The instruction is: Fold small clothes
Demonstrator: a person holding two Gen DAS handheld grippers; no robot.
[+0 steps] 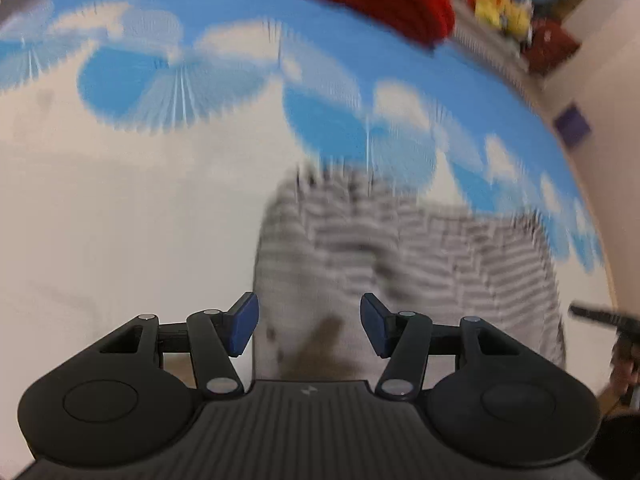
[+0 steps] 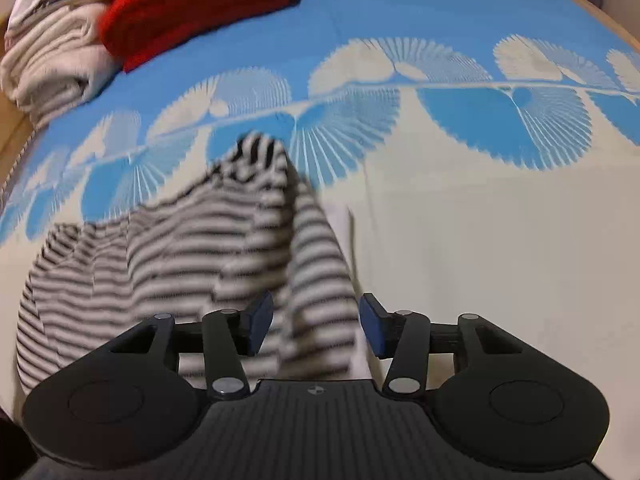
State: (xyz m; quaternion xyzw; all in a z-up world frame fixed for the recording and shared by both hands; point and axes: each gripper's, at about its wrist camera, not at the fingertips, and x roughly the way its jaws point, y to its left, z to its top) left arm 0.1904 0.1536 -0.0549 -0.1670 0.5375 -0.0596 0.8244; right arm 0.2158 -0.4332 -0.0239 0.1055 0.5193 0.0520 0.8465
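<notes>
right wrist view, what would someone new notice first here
The striped garment lies crumpled in the middle, just ahead of the open right tool, on a blue and white patterned cloth. At the far left corner a bright red knit lies against folded pale fabric.

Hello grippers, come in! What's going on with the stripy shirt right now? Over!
Left gripper open, right gripper open, neither holding anything. Striped shirt crumpled on the blue-and-white cloth, unfolded. Red garment and white pile sit apart, not blocking.
</notes>
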